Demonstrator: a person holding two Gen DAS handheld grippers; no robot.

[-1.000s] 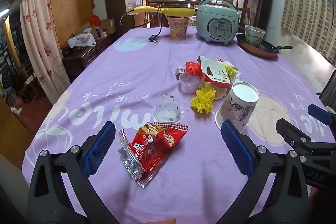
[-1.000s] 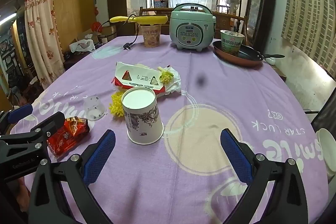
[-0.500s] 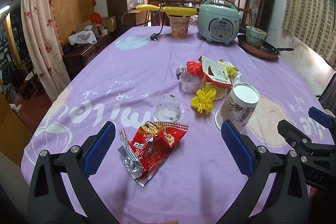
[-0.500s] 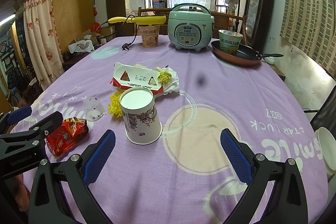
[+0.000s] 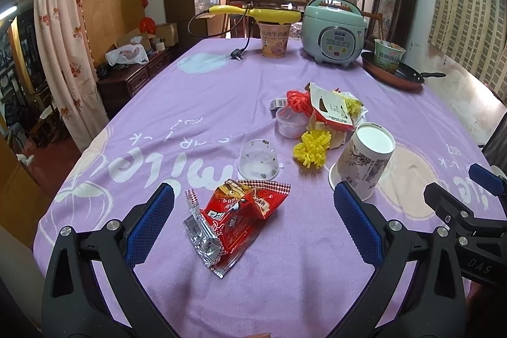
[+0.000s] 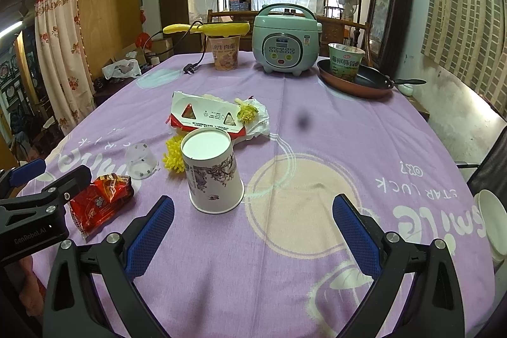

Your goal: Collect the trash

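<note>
A red snack wrapper (image 5: 236,219) lies on the purple tablecloth (image 5: 196,103), between the open fingers of my left gripper (image 5: 253,217). Behind it stand an upturned clear plastic cup (image 5: 258,159), a yellow pom-pom (image 5: 312,148), an upturned paper cup (image 5: 364,159) and a heap of packaging (image 5: 326,110). My right gripper (image 6: 253,224) is open and empty, just short of the paper cup (image 6: 212,170). The wrapper (image 6: 101,198) and the heap (image 6: 209,116) also show in the right wrist view.
At the far end stand a rice cooker (image 6: 285,43), a noodle cup (image 6: 225,53) with a yellow corded tool on it, and a frying pan (image 6: 358,78) holding a green noodle cup. A white bowl (image 6: 491,220) sits at the right table edge.
Both grippers have risen and drawn back slightly, still open. Nothing on the table has moved.
</note>
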